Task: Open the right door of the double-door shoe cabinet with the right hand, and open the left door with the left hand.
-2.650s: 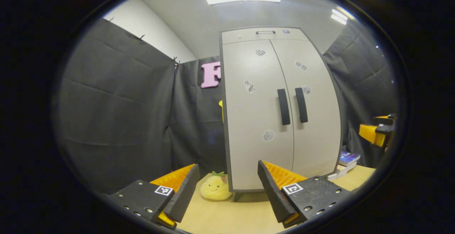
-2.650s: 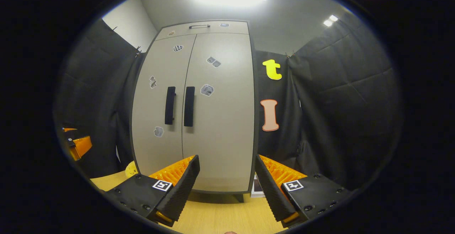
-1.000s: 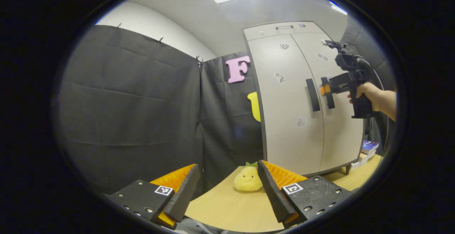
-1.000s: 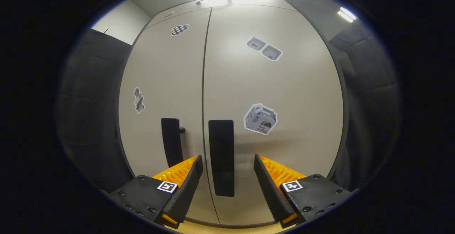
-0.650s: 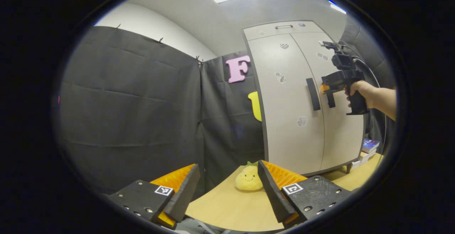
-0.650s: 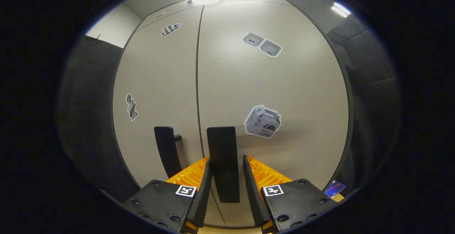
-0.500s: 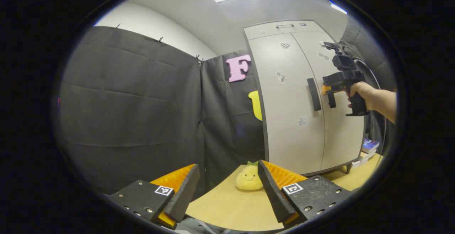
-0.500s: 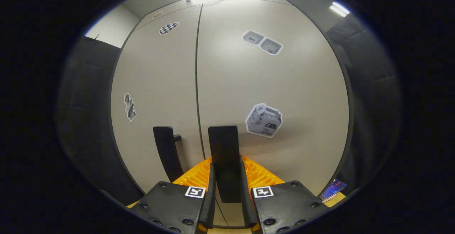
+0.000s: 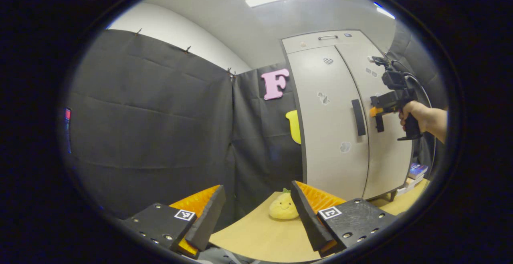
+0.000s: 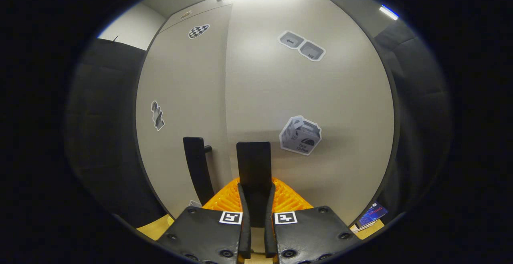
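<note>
**K:** Left gripper [image 9: 256, 212] first, left gripper view: fingers spread wide at bottom centre, nothing between them. Wooden table [image 9: 256, 240] below, yellow plush toy [image 9: 283, 206] just past the right finger.

**M:** Cabinet?

**K:** Shoe cabinet [image 9: 320, 144] right of centre. Left door [image 9: 330, 152] flush, its handle [image 9: 358, 111] untouched. At the right edge a hand [image 9: 417, 115] holds the right gripper [image 9: 376, 112] against the right door handle [image 9: 379, 123]. Books [image 9: 417, 172] stacked low right beside the cabinet.

**M:** Right gripper view?

**K:** Right gripper [image 10: 256, 204] bottom centre, both fingers pressed on the right door handle [image 10: 253, 164], one per side. Left door handle [image 10: 196, 168] just left of it, free. Right door [image 10: 320, 107] takes up the centre and right; cannot tell whether it's off the frame. Box sticker [image 10: 300, 135] up and right of the clamped handle.
</note>
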`<move>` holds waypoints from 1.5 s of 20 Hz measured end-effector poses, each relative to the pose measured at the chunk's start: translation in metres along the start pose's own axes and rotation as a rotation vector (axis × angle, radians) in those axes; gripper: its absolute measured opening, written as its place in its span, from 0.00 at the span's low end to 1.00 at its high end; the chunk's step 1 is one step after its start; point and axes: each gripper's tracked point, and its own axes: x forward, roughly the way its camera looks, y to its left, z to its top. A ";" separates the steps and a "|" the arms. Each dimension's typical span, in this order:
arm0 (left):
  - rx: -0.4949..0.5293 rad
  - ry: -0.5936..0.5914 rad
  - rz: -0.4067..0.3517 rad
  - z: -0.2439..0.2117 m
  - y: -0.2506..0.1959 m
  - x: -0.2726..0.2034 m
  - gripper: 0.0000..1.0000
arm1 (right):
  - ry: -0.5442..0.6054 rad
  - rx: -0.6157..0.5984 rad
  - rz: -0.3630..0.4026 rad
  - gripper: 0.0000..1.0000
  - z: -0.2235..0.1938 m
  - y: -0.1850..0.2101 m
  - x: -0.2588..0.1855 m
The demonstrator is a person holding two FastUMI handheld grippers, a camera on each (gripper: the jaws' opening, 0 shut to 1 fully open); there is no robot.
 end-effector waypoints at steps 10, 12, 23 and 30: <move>-0.008 -0.014 -0.145 0.010 -0.062 0.013 0.96 | 0.028 0.025 0.134 0.15 0.002 -0.013 0.000; -0.018 -0.017 -0.182 0.012 -0.079 0.017 0.96 | 0.038 0.017 0.158 0.12 0.004 -0.015 0.006; -0.069 -0.027 -0.297 0.019 -0.124 0.037 0.96 | 0.048 0.018 0.240 0.15 0.005 -0.029 -0.012; -0.103 -0.032 -0.325 0.021 -0.141 0.050 0.94 | 0.034 0.017 0.196 0.14 0.005 -0.044 -0.020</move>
